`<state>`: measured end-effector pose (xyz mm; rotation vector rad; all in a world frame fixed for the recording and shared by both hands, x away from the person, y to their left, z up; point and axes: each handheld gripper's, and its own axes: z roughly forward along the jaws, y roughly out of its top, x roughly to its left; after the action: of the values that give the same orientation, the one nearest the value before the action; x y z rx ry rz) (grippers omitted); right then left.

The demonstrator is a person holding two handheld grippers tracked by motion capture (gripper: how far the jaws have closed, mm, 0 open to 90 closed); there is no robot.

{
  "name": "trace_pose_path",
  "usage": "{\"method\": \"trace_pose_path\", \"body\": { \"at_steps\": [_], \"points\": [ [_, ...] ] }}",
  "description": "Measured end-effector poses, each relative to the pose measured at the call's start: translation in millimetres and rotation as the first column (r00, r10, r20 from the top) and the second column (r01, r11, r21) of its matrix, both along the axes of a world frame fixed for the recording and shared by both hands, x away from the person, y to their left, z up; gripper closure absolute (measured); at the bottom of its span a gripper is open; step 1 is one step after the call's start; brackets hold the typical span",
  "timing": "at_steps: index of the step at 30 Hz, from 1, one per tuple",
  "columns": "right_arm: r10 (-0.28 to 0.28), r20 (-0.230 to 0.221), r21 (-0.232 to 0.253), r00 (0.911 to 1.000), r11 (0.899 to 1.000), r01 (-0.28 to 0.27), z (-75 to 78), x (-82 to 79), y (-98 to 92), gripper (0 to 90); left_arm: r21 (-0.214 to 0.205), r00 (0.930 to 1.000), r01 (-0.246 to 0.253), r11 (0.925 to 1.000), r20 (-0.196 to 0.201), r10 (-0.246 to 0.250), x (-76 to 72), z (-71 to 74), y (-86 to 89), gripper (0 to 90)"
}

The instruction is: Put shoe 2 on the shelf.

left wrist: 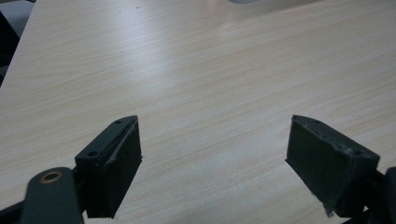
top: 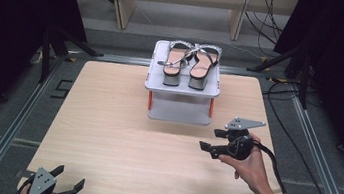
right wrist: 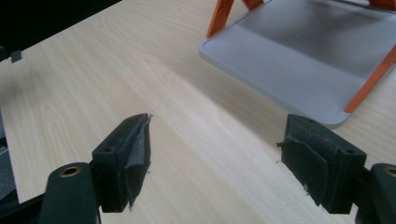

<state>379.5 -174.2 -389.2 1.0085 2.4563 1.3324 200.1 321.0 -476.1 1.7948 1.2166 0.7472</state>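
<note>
1. My right gripper [top: 206,146] hangs low over the pale wood-grain counter [top: 119,135] near its right edge, jaws spread wide with nothing between them, pointing toward the small grey two-tier rack with orange legs [top: 180,109]; I judge that keeps it ready to reach there.
2. The pair of silver-strapped sandals with tan insoles [top: 189,64] sits side by side on the rack's top shelf by the counter's far edge, toes toward the far edge, well apart from both grippers.
3. My left gripper [top: 64,188] waits at the near left corner, jaws open and empty, out of the way.
4. In the right gripper view the rack's lower shelf [right wrist: 299,60] looks bare, but its top shelf is cut off.
5. The strap details are too small to make out.
</note>
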Motion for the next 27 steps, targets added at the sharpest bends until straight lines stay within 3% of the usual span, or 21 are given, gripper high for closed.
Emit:
{"method": "trace_pose_path", "body": {
  "at_steps": [4, 6, 9, 12, 15, 16, 18, 22, 27],
  "points": [
    [0.001, 0.012, -0.02, 0.9999, 1.0, -0.001, -3.0, -5.7, 2.7, 22.7, 0.01, 1.0, 0.0, 1.0, -0.002, 0.0, 0.0, 0.1, 0.2, 17.4],
    [-0.011, -0.009, -0.025, 0.9999, 1.0, 0.011, -4.5, -9.9, 5.0, 20.8, 0.004, 1.0, 0.0, 1.0, -0.001, 0.0, 0.1, 0.0, 0.2, 17.4],
    [0.0, 0.009, -0.053, 1.0, 0.999, 0.0, -7.4, -12.4, 6.1, 20.2, 0.007, 1.0, 0.0, 1.0, 0.001, 0.0, -0.1, 0.2, 0.4, 17.3],
    [-0.001, 0.002, -0.043, 1.0, 0.999, 0.001, -13.1, -15.8, 4.5, 20.2, 0.004, 1.0, 0.0, 1.0, 0.003, 0.0, -0.1, 0.2, 0.4, 17.3],
    [-0.019, -0.036, -0.048, 0.9992, 0.999, 0.017, -19.5, -19.1, 2.5, 19.6, 0.004, 1.0, 0.001, 1.0, 0.0, -0.001, 0.1, 0.1, 0.3, 17.3],
    [-0.005, -0.024, -0.049, 0.9997, 0.999, 0.004, -22.0, -18.8, 1.1, 20.0, 0.003, 1.0, 0.001, 1.0, 0.001, -0.001, 0.1, 0.1, 0.3, 17.3],
    [-0.011, -0.051, -0.032, 0.9986, 0.999, 0.009, -24.8, -22.4, -1.8, 20.7, 0.001, 1.0, 0.0, 1.0, 0.002, 0.0, 0.0, 0.2, 0.4, 17.3],
    [-0.019, -0.029, -0.057, 0.9994, 0.998, 0.018, -29.5, -26.3, -4.7, 20.0, 0.004, 1.0, 0.0, 1.0, 0.002, 0.0, -0.1, 0.3, 0.5, 17.3],
    [-0.009, -0.048, -0.036, 0.9988, 0.999, 0.007, -36.7, -34.7, -5.3, 21.4, 0.002, 1.0, -0.001, 1.0, 0.005, 0.001, -0.8, 0.9, 1.6, 17.3]
  ]
}}
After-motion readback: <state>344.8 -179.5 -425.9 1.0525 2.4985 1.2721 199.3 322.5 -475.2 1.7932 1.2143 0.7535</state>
